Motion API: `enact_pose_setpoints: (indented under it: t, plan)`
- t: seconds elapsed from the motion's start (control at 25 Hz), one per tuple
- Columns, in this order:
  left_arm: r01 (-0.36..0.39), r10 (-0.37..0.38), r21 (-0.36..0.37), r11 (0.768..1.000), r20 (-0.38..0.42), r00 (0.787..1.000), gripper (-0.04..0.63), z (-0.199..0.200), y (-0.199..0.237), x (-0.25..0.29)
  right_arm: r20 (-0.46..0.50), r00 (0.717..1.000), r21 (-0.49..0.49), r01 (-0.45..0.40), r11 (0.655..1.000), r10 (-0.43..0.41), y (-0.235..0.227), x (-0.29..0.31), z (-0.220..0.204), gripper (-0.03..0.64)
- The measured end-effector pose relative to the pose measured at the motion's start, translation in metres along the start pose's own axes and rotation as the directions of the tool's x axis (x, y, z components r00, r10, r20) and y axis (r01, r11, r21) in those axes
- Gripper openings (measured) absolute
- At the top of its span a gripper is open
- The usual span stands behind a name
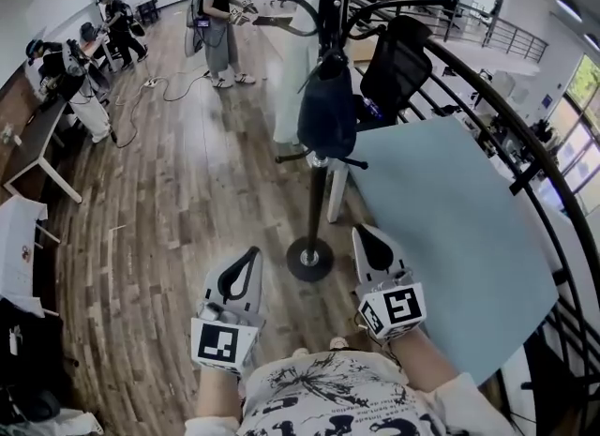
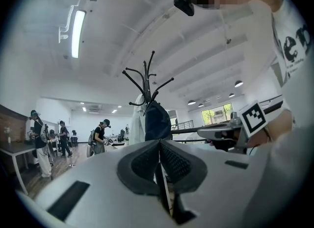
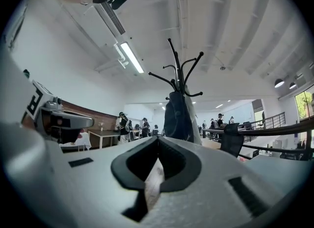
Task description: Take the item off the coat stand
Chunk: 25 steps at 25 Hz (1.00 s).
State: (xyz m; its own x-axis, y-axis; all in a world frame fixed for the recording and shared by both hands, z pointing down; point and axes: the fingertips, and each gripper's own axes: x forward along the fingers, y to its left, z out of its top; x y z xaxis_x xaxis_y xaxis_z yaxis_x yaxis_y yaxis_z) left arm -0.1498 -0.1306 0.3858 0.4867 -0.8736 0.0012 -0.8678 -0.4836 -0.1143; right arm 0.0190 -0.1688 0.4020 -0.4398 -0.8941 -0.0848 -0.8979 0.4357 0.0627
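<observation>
Head view, stand: you look steeply down on the coat stand (image 1: pixel 319 209), whose black pole runs up the centre of the frame from a round base on the wooden floor (image 1: pixel 169 218)
Item: a dark bag (image 1: pixel 327 111) hangs on the stand in the upper centre, against the pole; a white garment (image 1: pixel 292 78) hangs just left of it on the same stand
Left gripper: your left gripper (image 1: pixel 252 254) sits low in the frame, left of the base and pointing up toward the stand; it is well apart from the bag
Left gripper view: the fingers (image 2: pixel 147 161) are pressed together with nothing between them; the bag (image 2: pixel 158 121) shows just above their tips, under the hooks of the stand (image 2: pixel 145 77); your right gripper (image 2: pixel 208 133) comes in from the right edge
Right gripper: your right gripper (image 1: pixel 366 235) is right of the base, beside the edge of a pale blue table (image 1: pixel 450 237); it touches neither bag nor stand
Right gripper view: the fingers (image 3: pixel 171 161) meet tip to tip and grip nothing; the bag (image 3: pixel 176 114) hangs in the centre above them on the stand (image 3: pixel 179 70); your left gripper (image 3: pixel 64 120) shows at the left edge
Surroundings: a black office chair (image 1: pixel 396 64) stands behind the stand at upper right; a dark railing (image 1: pixel 506 125) curves down the right side; people stand in the upper left of the room
</observation>
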Motion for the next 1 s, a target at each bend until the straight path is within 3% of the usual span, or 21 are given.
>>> enact_pose_setpoints:
  t: [0.12, 0.52, 0.68, 0.84, 1.0]
  plan:
    - [-0.006, 0.006, 0.004, 1.0, -0.002, 1.0, 0.005, 0.003, 0.006, 0.013, -0.005, 1.0, -0.025, -0.009, 1.0, 0.009, -0.011, 0.023, 0.007, -0.005]
    - [-0.046, 0.045, 0.015, 0.999, 0.034, 0.998, 0.005, 0.023, 0.011, 0.057, 0.008, 0.999, -0.078, -0.035, 0.996, 0.035, -0.059, 0.107, 0.037, 0.17]
    - [-0.049, 0.049, 0.006, 0.999, 0.065, 0.997, 0.005, 0.031, 0.009, 0.068, 0.019, 0.997, -0.049, -0.069, 0.996, 0.07, -0.067, 0.136, 0.046, 0.194]
    - [-0.073, 0.072, 0.025, 0.997, 0.042, 0.997, 0.005, 0.029, 0.009, 0.074, 0.017, 0.996, -0.052, -0.089, 0.995, 0.09, -0.072, 0.162, 0.054, 0.215]
    - [-0.083, 0.082, 0.034, 0.996, 0.038, 0.996, 0.005, 0.026, 0.008, 0.075, -0.038, 0.995, -0.067, -0.098, 0.993, 0.096, -0.076, 0.186, 0.047, 0.188]
